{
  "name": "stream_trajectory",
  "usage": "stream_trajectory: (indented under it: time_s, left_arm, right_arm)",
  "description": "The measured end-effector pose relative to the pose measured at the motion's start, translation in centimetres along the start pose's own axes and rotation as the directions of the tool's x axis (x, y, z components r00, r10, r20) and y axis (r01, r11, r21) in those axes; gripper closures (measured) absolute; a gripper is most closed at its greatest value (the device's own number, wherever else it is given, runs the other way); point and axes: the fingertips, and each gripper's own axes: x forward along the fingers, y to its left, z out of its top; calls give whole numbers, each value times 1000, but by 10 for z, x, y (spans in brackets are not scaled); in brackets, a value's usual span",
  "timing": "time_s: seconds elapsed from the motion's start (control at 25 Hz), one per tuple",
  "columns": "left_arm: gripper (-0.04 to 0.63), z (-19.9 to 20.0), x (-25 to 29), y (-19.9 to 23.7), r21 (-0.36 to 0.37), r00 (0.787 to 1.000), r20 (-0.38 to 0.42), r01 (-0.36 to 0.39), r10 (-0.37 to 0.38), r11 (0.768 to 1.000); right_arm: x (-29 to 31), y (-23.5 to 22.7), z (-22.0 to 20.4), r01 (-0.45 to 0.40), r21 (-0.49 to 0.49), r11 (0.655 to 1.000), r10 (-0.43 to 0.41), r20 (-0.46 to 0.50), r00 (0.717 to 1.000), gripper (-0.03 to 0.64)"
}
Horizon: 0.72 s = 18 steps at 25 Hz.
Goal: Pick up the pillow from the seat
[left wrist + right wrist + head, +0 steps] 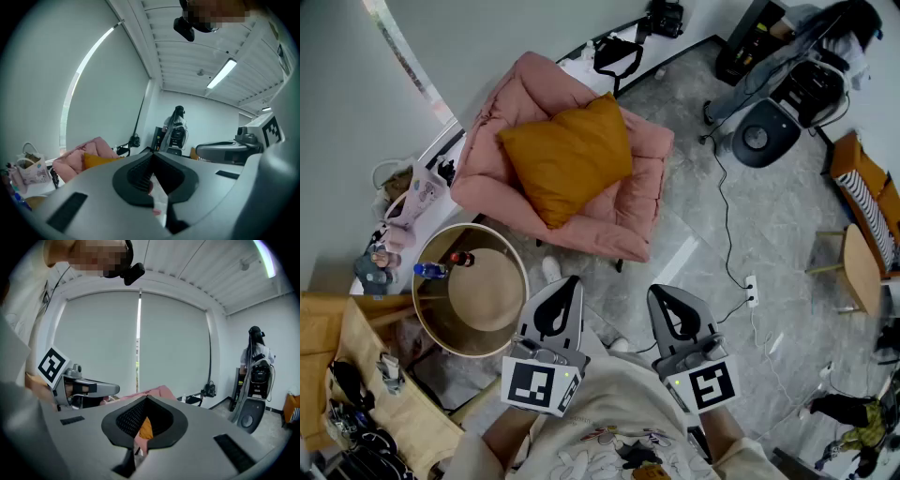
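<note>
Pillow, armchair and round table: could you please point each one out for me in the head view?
pillow (567, 155), head view, centre of its orange face.
armchair (539, 89), head view, pink backrest above the pillow.
round table (492, 292), head view, bare part of its top.

Found bare floor (614, 286) ahead of the fingers (565, 302) up to the pink seat (623, 220); round table (487, 291) just left.

A round table (492, 295) stands at the left, with a blue bottle (429, 271) at its far-left rim. A power strip (752, 292) lies on the floor (769, 216) to the right.
</note>
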Motion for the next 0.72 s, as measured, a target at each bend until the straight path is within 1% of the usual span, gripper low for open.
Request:
stream_trajectory:
  time_s: [0.08, 0.16, 0.24, 0.32, 0.4, 0.48, 0.56, 0.72]
  left_arm:
    - [591, -10, -19, -57, -11, 999, -27, 34, -34, 999]
    - [591, -18, -39, -108, -38, 997, -55, 50, -52, 998]
    - [591, -22, -55, -146, -75, 996, -72, 47, -53, 996]
    - [591, -28, -63, -171, -100, 995, -83, 47, -55, 994]
    - [591, -35, -68, -180, -94, 994, -102, 41, -51, 995]
    - [591, -39, -72, -181, -81, 992, -120, 25, -35, 996]
    - [591, -42, -71, -178, -85, 993, -122, 0, -10, 996]
    - [591, -43, -66, -165, -105, 992, -121, -44, 31, 994]
  right_arm:
    - [-47, 4, -9, -15, -16, 1000, 15, -14, 1000, 598]
    - [-90, 7, -16, -27, 2, 1000, 27, -18, 999, 598]
    - [-122, 6, -23, -40, 34, 999, 40, -22, 999, 598]
    - [-140, 3, -30, -45, 55, 997, 47, -30, 998, 598]
    - [-146, 2, -34, -53, 81, 995, 55, -17, 998, 598]
    - [-151, 5, -35, -68, 113, 991, 69, 2, 998, 598]
    - [-151, 4, -36, -82, 123, 989, 81, 8, 997, 598]
    - [-141, 1, -50, -92, 141, 986, 97, -26, 995, 597]
